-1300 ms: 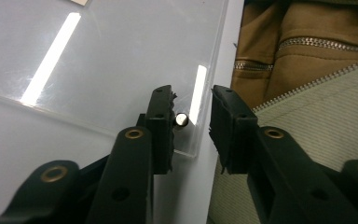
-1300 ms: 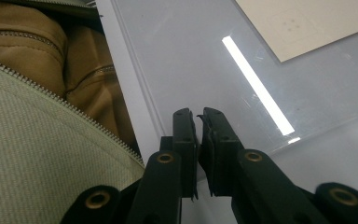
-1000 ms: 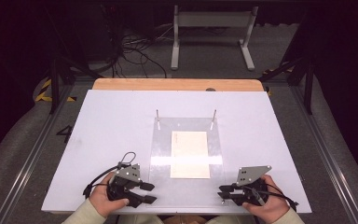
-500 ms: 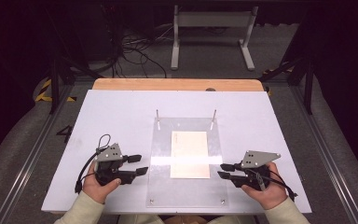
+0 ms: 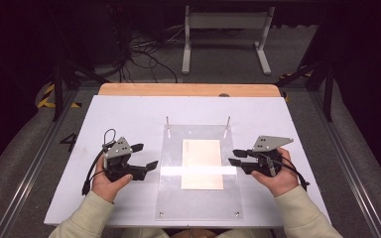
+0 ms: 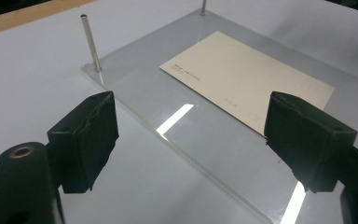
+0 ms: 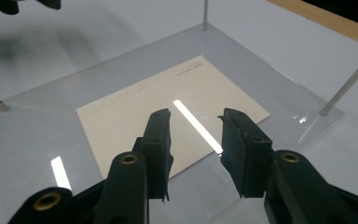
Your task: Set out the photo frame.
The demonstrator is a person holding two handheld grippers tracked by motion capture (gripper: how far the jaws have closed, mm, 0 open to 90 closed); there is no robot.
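Hands of one person come in from the near edge of a white table (image 5: 129, 114), each holding one gripper, two grippers in all. Between them lies one clear plastic plate (image 5: 198, 198), flat on the table, and on its middle rests one cream card (image 5: 202, 163) with faint print along one short edge. Two thin metal pins (image 5: 167, 122) stand upright at the plate's far corners, and small fasteners sit at its two near corners. The left gripper (image 5: 146, 156) hovers just left of the plate's left edge; its jaws have just been opening and now stand wide apart with nothing between them, the plate's edge showing below the gap in the left gripper view. The right gripper (image 5: 234, 157) is over the plate's right edge, near the card; its jaws have also just been opening, stand partly apart, and grasp nothing, with the card lying beneath them in the right gripper view.
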